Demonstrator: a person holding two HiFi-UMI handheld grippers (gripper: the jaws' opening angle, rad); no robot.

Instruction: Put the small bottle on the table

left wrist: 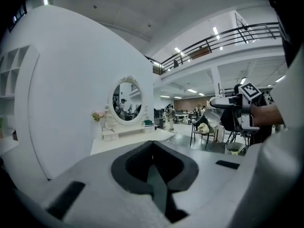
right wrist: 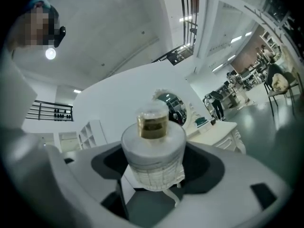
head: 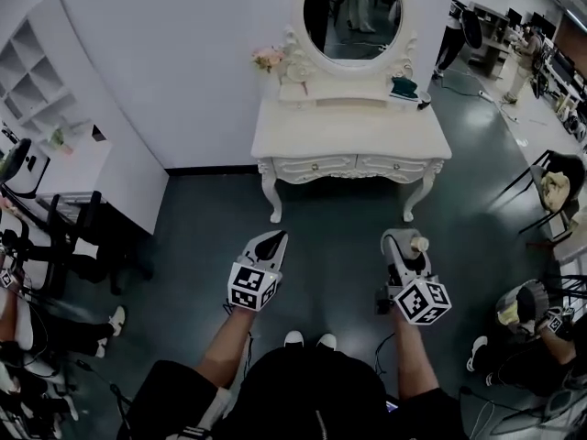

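The small bottle [right wrist: 153,146], white and round with a clear, gold-banded cap, stands upright between the jaws of my right gripper [right wrist: 153,167], which is shut on it. In the head view that gripper [head: 406,246] is at the lower right, with the bottle's cap [head: 420,243] showing at its tip. My left gripper [head: 272,241] is level with it on the left, its jaws [left wrist: 153,148] shut on nothing. Both are held over the dark floor, short of the white dressing table [head: 348,136], whose top is mostly bare.
An oval mirror [head: 353,12] stands at the table's back, with flowers [head: 269,58], a white box [head: 295,90] and a teal object [head: 404,86] by it. White shelves [head: 55,108] are at the left. A chair [head: 550,191] is at the right.
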